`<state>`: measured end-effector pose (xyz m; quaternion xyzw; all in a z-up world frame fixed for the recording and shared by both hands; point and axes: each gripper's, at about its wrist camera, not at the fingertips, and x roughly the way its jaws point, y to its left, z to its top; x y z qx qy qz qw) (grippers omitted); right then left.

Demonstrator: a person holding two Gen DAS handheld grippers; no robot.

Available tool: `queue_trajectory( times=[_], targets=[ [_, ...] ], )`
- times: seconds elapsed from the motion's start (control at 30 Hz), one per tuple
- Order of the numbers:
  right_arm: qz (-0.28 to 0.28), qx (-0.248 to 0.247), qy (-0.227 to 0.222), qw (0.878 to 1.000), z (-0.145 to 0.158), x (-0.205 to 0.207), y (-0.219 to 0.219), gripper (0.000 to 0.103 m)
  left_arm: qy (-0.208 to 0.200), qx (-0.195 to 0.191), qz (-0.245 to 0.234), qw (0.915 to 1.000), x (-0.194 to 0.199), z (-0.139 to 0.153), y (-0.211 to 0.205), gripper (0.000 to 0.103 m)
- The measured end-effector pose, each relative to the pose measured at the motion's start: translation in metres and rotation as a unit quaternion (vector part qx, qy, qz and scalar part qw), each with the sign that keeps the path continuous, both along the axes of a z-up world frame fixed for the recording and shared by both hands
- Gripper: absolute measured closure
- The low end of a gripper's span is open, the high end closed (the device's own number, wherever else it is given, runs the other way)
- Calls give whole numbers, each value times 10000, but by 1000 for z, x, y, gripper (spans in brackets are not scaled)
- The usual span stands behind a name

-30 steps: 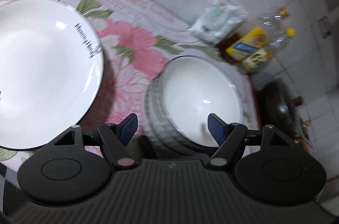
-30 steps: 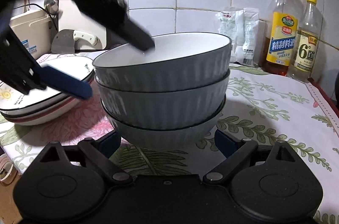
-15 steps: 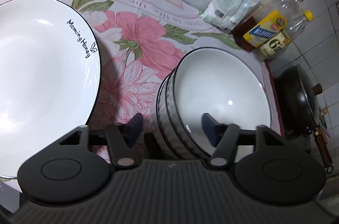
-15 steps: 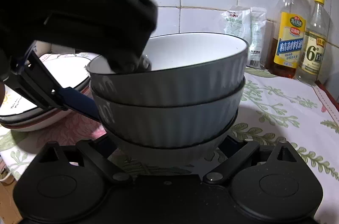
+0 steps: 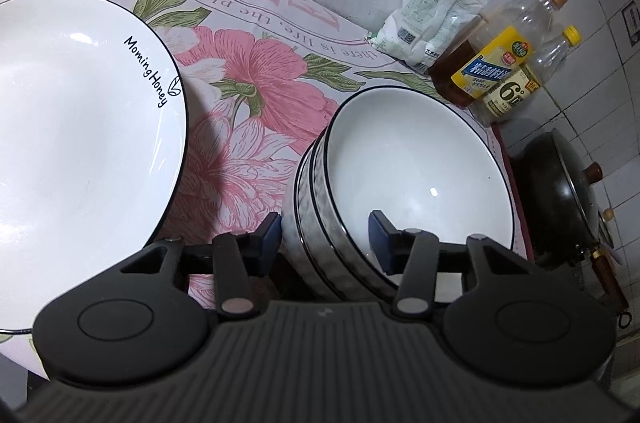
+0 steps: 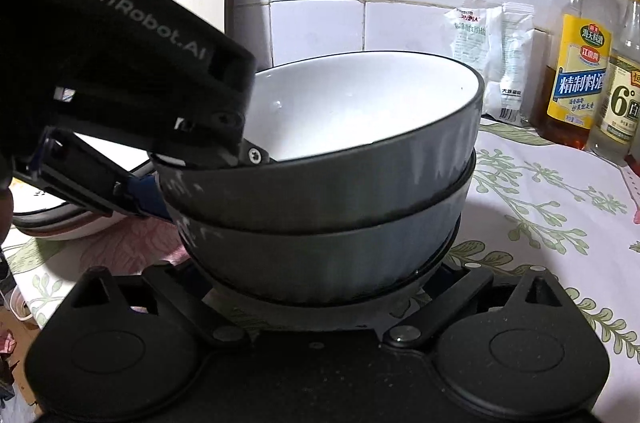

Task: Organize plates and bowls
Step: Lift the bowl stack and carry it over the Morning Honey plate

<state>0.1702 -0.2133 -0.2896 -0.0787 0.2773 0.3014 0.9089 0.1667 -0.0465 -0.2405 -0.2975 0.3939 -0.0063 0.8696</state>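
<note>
Straddling stacked grey bowls (image 5: 408, 175) rim, left gripper (image 5: 326, 233) fingers apart

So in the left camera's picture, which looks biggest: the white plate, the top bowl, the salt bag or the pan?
1. White plate, partly cut off by the frame.
2. Top bowl.
3. Pan and salt bag: they look much alike, and the pan is seen edge-on and farther off, so no ranking.

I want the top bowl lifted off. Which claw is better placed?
Left. The left claw already straddles the top bowl's rim, one finger inside. The right claw's fingertips are hidden beneath the stack.
</note>
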Motion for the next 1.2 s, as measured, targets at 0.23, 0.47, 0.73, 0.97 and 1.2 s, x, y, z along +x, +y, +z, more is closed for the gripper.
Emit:
queue_trajectory(
  times=[0.23,0.47,0.73,0.97,1.2],
  targets=[
    [24,95,-107,9999,0,-3,-3,3,-35,89,-10,10000,-3,5,-2,57],
    [82,110,-149,9998,16,-15,-4,3,-62,109,-15,9999,-19,23,-2,57],
    [295,215,-312,9988,51,-37,-1,3,-197,145,250,9994,-55,59,2,57],
    [541,193,-383,9976,77,-58,13,3,-207,117,378,9990,-84,84,19,57],
    [821,185,-476,9953,97,-72,34,3,-310,175,594,9976,-107,102,39,57]
  ],
)
